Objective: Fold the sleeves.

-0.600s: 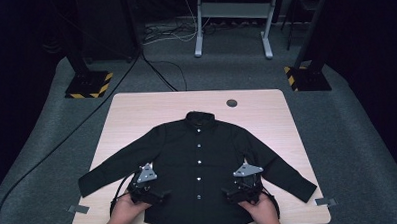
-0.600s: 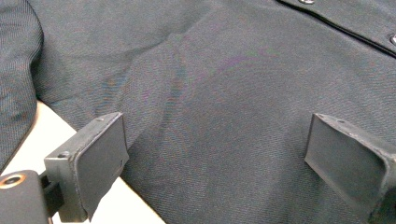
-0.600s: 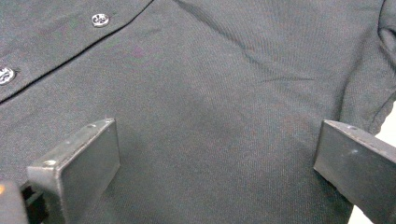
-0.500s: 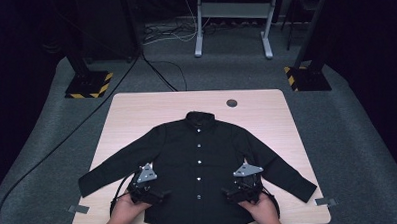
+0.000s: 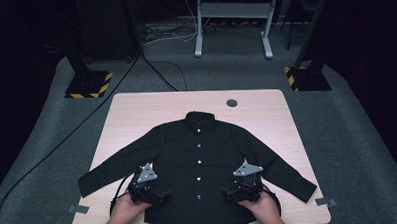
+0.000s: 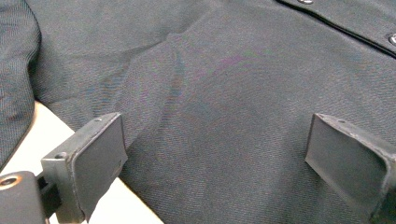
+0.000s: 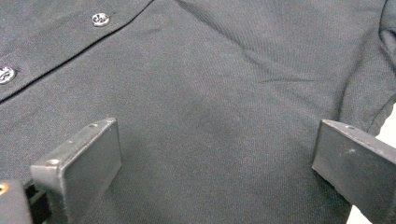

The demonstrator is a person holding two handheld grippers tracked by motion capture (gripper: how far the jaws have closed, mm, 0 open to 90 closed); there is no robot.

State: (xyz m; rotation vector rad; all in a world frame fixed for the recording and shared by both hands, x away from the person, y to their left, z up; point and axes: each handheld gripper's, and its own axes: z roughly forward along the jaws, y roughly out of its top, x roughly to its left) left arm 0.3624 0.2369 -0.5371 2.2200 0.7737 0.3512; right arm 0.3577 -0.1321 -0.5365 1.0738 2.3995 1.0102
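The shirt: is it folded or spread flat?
Spread flat: the shirt lies front up on the table, both sleeves out, buttoned.

Your button-up shirt (image 5: 208, 156) is plain black with no print, and close up its cloth shows a fine woven grain; its buttons (image 5: 199, 162) are pale and glinting down the front. The bench (image 5: 136, 114) under it is light wood-toned with a small dark round grommet (image 5: 231, 103). Your grippers' jaws are matte dark grey, the three-cornered plates (image 5: 147, 174) lighter grey. The floor carpet (image 5: 47, 132) is grey, and two stand bases (image 5: 88, 85) carry yellow-and-black stripes.
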